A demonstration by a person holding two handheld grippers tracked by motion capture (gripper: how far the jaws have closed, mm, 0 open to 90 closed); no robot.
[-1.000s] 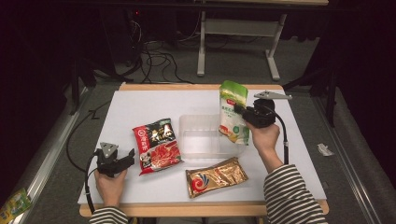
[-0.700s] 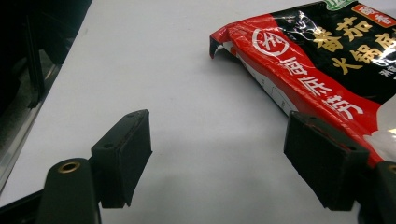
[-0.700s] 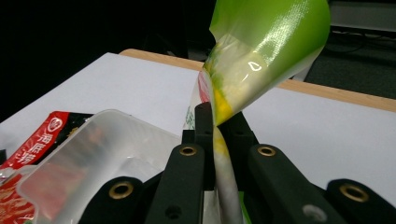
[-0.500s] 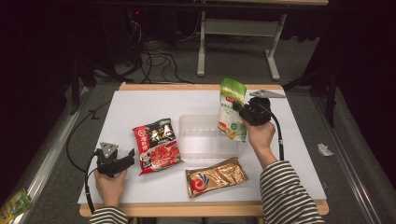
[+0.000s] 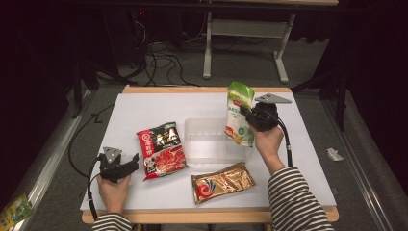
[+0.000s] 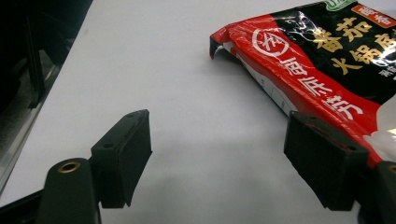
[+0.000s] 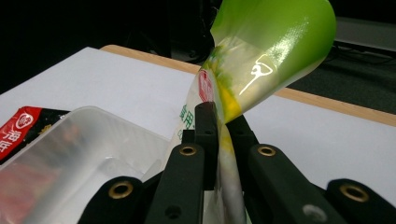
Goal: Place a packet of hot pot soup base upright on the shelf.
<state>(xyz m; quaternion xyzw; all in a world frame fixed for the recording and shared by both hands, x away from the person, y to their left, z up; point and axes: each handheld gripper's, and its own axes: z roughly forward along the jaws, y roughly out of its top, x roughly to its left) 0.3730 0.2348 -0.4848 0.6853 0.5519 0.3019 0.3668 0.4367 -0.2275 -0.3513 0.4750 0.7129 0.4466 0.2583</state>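
Note:
My right gripper (image 5: 246, 115) is shut on a green and white pouch (image 5: 239, 113) and holds it upright in the air over the right end of a clear plastic tub (image 5: 208, 145). In the right gripper view the jaws pinch the green pouch (image 7: 261, 60) in their middle, with the tub (image 7: 79, 154) below left. My left gripper (image 5: 131, 162) rests open near the table's front left, right beside a red and black packet (image 5: 161, 150). In the left gripper view that red packet (image 6: 322, 60) lies by the right jaw, and nothing sits between the jaws.
A gold and brown packet (image 5: 222, 182) lies near the front edge, in front of the tub. The white table top (image 5: 144, 106) has a wooden rim. Cables and a metal frame stand on the floor behind the table.
The right hand has carried the green pouch a little to the left, closer over the tub. The left hand and the packets have stayed put.

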